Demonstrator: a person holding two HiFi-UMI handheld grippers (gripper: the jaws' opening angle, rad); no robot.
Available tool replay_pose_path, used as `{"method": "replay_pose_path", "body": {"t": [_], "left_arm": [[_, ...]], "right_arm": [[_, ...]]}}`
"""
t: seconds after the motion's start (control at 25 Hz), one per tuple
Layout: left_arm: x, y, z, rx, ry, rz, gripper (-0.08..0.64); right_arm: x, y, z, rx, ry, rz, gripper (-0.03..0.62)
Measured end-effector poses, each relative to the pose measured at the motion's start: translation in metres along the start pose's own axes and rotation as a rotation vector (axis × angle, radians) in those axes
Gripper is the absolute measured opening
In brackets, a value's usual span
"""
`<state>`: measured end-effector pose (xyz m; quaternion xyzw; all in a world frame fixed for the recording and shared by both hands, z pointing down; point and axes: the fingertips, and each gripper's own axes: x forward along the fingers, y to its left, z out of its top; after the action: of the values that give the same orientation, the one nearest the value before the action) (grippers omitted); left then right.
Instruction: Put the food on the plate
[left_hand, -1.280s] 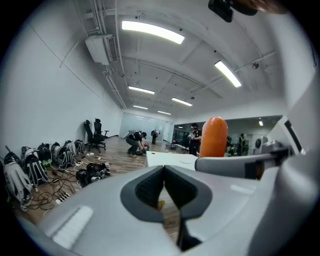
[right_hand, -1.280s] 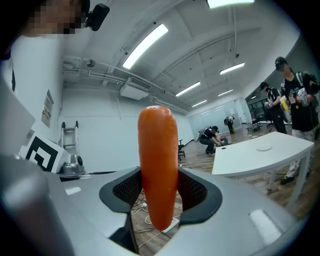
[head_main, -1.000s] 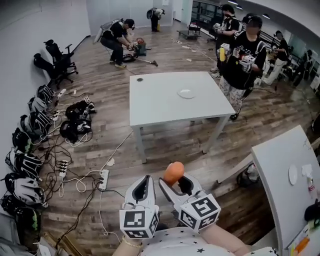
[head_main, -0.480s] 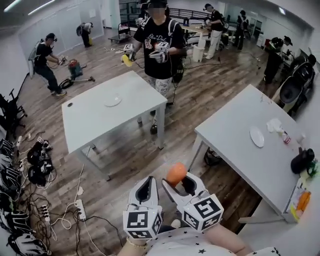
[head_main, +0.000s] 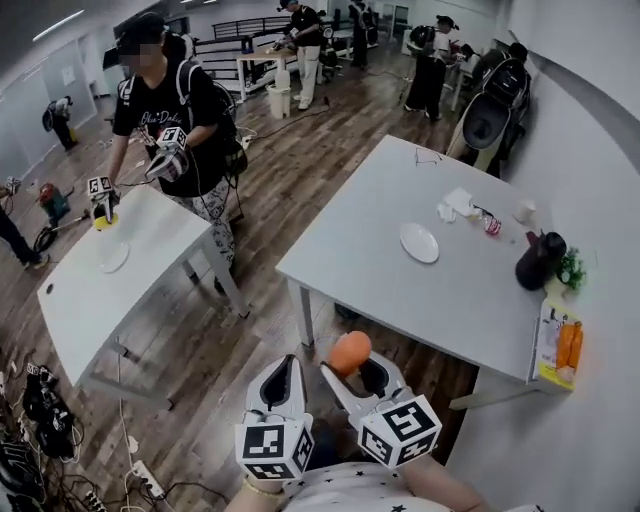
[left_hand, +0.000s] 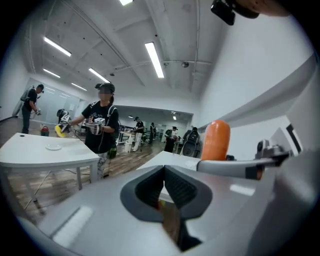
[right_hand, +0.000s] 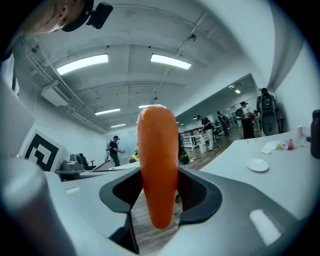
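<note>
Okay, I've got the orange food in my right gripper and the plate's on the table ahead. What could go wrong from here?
1. The right gripper holds the orange food by its lower part, with much of it sticking out past the jaws; it may tilt or slip on the way.
2. The plate lies well in from the table edge, with a crumpled tissue close by; a hurried reach may drop the food short.

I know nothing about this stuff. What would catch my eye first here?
A bright orange carrot stands upright, pinched in the right tongs at the bottom of the head view; the left tongs beside them are shut and empty. Ahead, a white plate lies on the grey table. At left, a person in black works at another table.
</note>
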<state>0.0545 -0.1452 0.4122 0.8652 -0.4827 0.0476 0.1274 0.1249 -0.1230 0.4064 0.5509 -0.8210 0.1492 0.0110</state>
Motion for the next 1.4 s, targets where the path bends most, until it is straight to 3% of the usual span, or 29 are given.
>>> {"method": "replay_pose_path", "body": {"t": [0.36, 0.6, 0.88, 1.08, 1.4], "left_arm": [[0.107, -0.087, -0.007, 0.056, 0.05, -0.217, 0.008], [0.213, -0.142, -0.001, 0.094, 0.05, -0.314, 0.009], [0.315, -0.172, 0.011, 0.065, 0.065, -0.363, 0.008], [0.366, -0.179, 0.008, 0.051, 0.083, -0.375, 0.008], [0.424, -0.176, -0.011, 0.027, 0.117, -0.374, 0.008]], "right_arm": [[-0.033, -0.134, 0.008, 0.068, -0.033, -0.249, 0.218], [-0.027, -0.238, 0.027, 0.044, -0.009, -0.345, 0.218], [0.007, -0.34, 0.049, 0.04, 0.045, -0.395, 0.218], [0.039, -0.392, 0.043, 0.05, 0.123, -0.382, 0.218], [0.097, -0.462, 0.003, 0.056, 0.354, -0.323, 0.218]]}}
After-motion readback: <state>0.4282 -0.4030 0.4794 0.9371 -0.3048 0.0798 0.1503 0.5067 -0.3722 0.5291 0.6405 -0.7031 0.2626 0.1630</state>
